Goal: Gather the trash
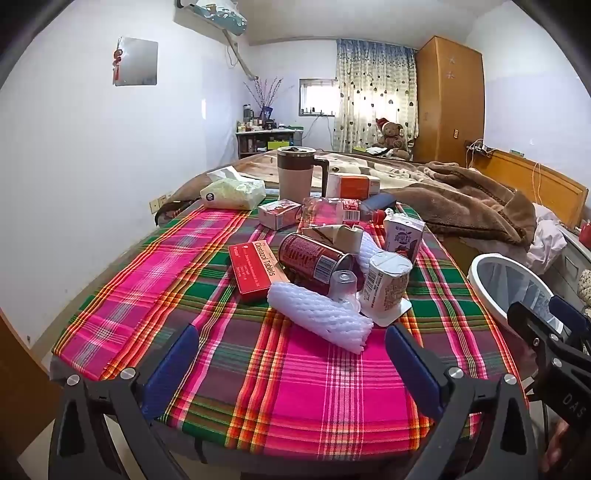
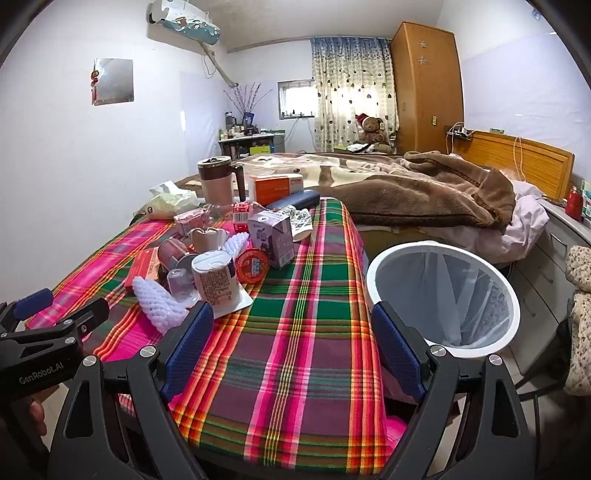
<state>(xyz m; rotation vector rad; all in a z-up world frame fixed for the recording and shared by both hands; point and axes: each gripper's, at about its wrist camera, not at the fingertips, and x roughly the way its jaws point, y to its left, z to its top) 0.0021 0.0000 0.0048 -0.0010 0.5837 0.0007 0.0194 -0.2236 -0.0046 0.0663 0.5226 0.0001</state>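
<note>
Both spread, empty: left hand-held gripper (image 1: 291, 360), right hand-held gripper (image 2: 291, 338). Trash pile (image 1: 332, 258) mid-table (image 1: 295, 387), far of both. White bin (image 2: 443, 295) just right of table.

A lived-in home bedroom, bed (image 2: 369, 173) with rumpled brown blanket (image 2: 424, 192), wooden headboard (image 2: 524, 162) at its right end, wardrobe (image 2: 424, 85) and curtained window (image 2: 351, 103) beyond it, teddy bear (image 2: 373, 129) at its far edge, air conditioner (image 2: 184, 22) on the wall left of it.
</note>
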